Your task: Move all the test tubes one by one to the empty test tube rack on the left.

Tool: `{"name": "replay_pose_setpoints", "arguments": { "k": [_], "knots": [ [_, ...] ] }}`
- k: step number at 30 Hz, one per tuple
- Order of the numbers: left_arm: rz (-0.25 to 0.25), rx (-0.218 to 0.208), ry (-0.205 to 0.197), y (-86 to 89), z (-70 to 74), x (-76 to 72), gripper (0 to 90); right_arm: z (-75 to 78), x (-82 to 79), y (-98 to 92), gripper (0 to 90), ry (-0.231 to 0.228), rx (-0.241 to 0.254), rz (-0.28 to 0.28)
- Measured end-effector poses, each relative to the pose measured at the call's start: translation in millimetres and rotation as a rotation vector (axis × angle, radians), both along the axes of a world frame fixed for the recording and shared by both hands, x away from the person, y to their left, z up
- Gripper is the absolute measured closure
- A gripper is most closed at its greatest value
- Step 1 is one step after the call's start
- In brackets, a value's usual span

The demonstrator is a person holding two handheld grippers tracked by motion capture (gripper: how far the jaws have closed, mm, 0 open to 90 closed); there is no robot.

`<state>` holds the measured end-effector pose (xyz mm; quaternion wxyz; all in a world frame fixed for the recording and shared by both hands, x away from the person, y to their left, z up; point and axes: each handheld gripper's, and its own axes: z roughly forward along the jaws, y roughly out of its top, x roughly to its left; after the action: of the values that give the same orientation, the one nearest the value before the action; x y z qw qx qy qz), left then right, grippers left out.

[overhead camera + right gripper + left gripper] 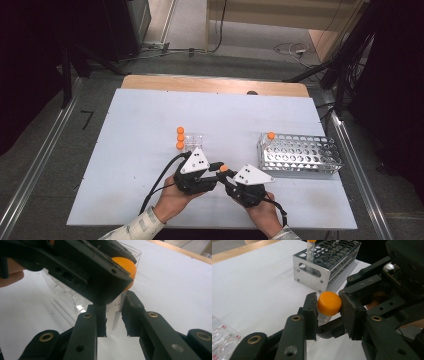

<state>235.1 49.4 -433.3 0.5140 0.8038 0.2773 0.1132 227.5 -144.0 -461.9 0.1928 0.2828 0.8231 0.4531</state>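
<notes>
Low in the middle of the frame, the right tongs hold a tube – the left tongs pinch its orange cap. Unscrewing step, I think – next, twist the cap off.

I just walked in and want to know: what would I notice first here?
Right at the near middle of the table, two black tools share one small tube: the left tool pinches its bright orange cap, and the right tool grips its clear body. To the right stands a shiny metal rack full of holes with one orange-capped tube in its corner.
</notes>
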Motion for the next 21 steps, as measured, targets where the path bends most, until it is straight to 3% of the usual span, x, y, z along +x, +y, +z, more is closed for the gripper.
{"name": "replay_pose_setpoints", "arguments": {
  "k": [12, 18, 21],
  "knots": [
    [0.003, 0.007, -0.005, 0.4, 0.2, -0.6, 69.7, -0.1, 0.1, -0.3, 70.6, 0.002, 0.002, 0.002],
    [0.011, -0.006, -0.017, 3.2, 2.6, -0.8, 69.9, 1.2, 2.9, -2.5, 41.0, 0.016, 0.009, -0.002],
    [0.023, -0.025, -0.021, 8.8, 7.1, -0.1, 69.9, 2.5, 4.9, -5.4, 31.2, 0.026, 0.022, -0.024]
  ]
}}
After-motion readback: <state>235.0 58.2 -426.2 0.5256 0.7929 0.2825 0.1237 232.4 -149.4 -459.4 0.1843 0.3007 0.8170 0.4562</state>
